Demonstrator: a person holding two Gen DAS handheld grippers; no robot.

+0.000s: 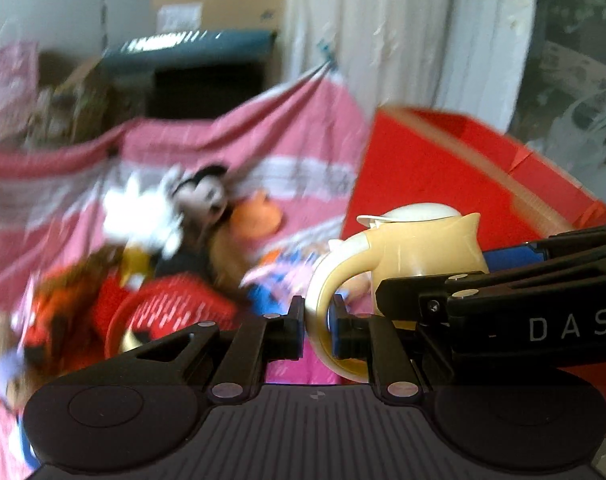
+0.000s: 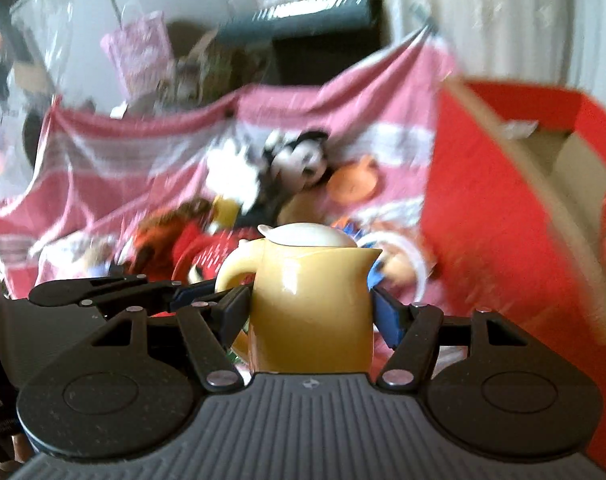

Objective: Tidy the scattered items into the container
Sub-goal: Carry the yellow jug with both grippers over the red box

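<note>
I have the yellow lidded jug [image 2: 313,304] lifted over the pink blanket [image 1: 231,148], just left of the red box [image 2: 499,184]. Its loose-looking lid [image 2: 309,236] may slide off if I tilt it. Right gripper [image 2: 311,312] spread wide, clamps its body; left gripper [image 1: 317,328] pinches the handle [image 1: 327,300].

White letters "DAS" stand on the black right claw [image 1: 415,280] body; nothing else is legible.
</note>
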